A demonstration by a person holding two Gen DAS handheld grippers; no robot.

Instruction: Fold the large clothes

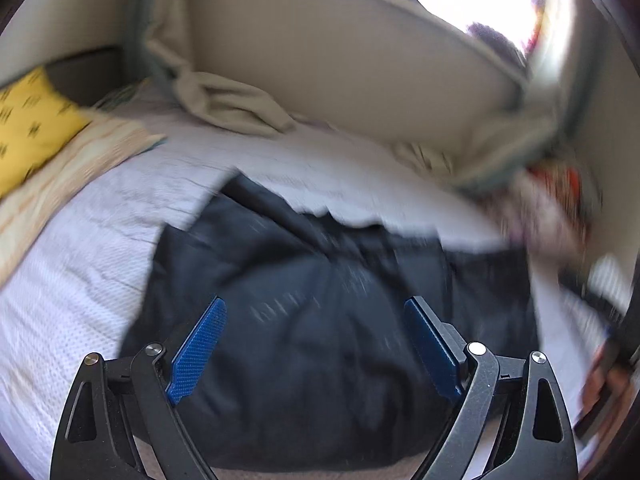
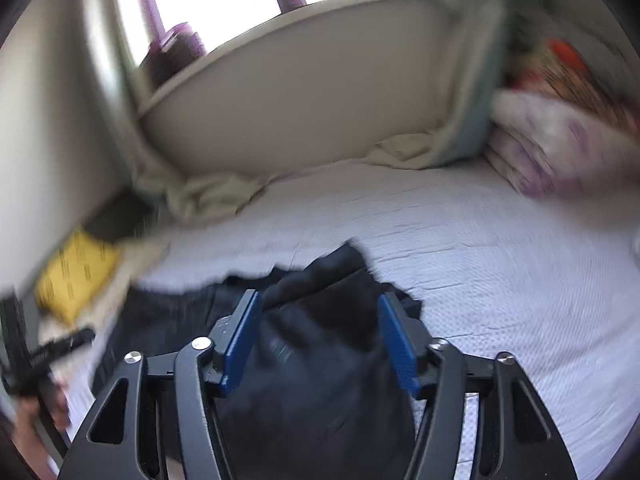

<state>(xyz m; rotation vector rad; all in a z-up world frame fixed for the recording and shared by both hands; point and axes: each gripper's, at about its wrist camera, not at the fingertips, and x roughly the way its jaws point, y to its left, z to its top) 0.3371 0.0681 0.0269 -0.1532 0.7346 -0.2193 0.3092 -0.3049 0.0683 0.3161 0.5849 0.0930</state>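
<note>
A dark garment [image 1: 304, 320], soft and rumpled with faint pale print on its front, lies in a heap at the near edge of the bed [image 1: 80, 280], hanging slightly over that edge. The bed's cover is pale lilac-white with a fine dotted, quilted weave.

The left gripper [image 1: 316, 344] hangs above the heap with its jaws wide apart; the ribbed blue pads [image 1: 198, 344] touch nothing and hold nothing. The right gripper [image 2: 320, 344] has its jaws partly open over a raised fold of the garment [image 2: 320, 360]. The cloth bulges up between the blue pads [image 2: 244, 340], but blur hides whether they press on it.

At the bed's left edge lies a yellow pillow [image 1: 28, 136] with small dark marks, on a cream striped cloth [image 1: 72, 176]. Along the far edge a crumpled beige blanket [image 1: 236, 108] slumps against the smooth curved headboard [image 1: 340, 72]. In the far right corner sits a white pillow [image 2: 560, 140] with purple blotches, beside something orange.
</note>
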